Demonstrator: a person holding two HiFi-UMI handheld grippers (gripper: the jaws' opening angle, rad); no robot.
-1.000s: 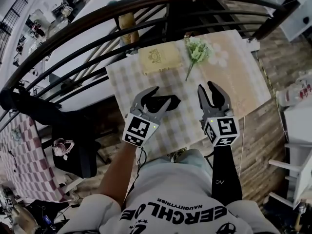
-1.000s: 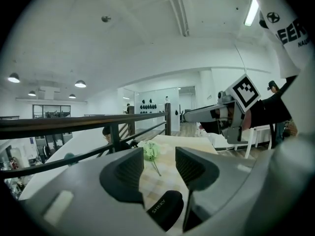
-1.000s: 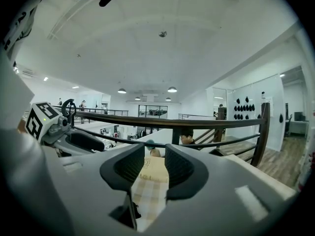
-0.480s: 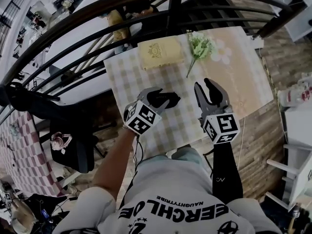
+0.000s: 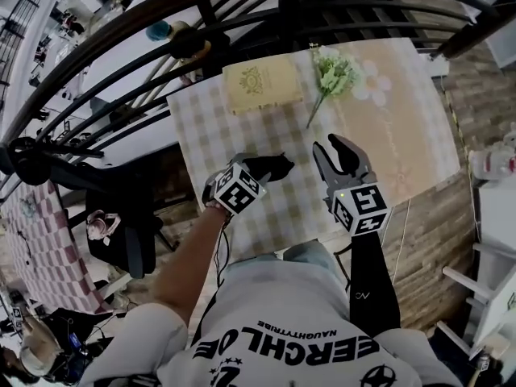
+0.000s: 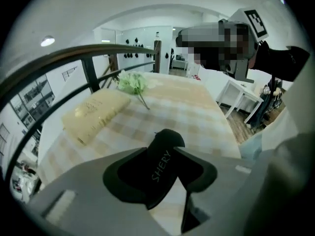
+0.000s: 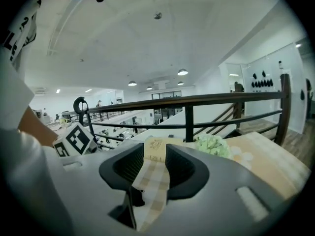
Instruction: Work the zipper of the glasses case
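Note:
The black glasses case (image 5: 270, 164) lies on the checked tablecloth (image 5: 201, 127) near the table's front edge. My left gripper (image 5: 255, 169) is shut on the case's near end, with its marker cube turned up. In the left gripper view the case (image 6: 165, 163), with pale lettering on its lid, fills the gap between the jaws and sticks out beyond them. The zipper does not show. My right gripper (image 5: 337, 153) hovers open and empty, a short way right of the case. Only cloth shows between my right gripper's (image 7: 153, 156) pads.
A cream book (image 5: 262, 83) lies at the table's far side, with a green flower sprig (image 5: 334, 71) to its right. A dark metal railing (image 5: 242, 6) curves along the far edge. Wooden floor and white furniture lie to the right.
My left gripper has rolled over and closed on the case, which it stood open around a second ago. The right gripper has drifted slightly left.

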